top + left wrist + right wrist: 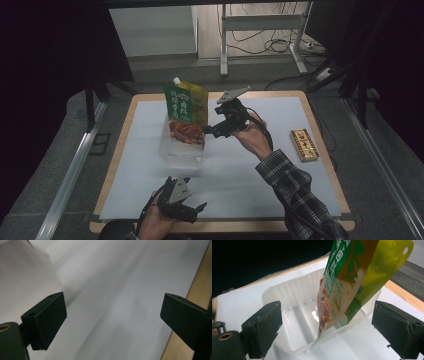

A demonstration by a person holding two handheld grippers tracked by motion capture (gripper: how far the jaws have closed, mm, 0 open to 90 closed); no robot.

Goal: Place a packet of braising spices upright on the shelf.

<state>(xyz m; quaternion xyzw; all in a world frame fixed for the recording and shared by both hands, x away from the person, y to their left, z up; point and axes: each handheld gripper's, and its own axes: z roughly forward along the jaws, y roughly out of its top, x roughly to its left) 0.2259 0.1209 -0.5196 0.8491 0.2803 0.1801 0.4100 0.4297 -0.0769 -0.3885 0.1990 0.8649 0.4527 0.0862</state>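
Green-yellow pouch (352,282) (print seemingly Chinese, unreadable) in tray (287,297)

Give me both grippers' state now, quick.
Left gripper: open, nothing between the jaws, over the white mat.
Right gripper: open, not gripping; the pouch stands in the clear tray ahead.

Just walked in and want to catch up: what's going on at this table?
A person works with two handheld grippers. The green and yellow pouch stands tilted in the clear plastic tray. The right gripper sits beside it, jaws open and off the pouch. The left gripper waits open near the table's front edge. A small box lies at right.
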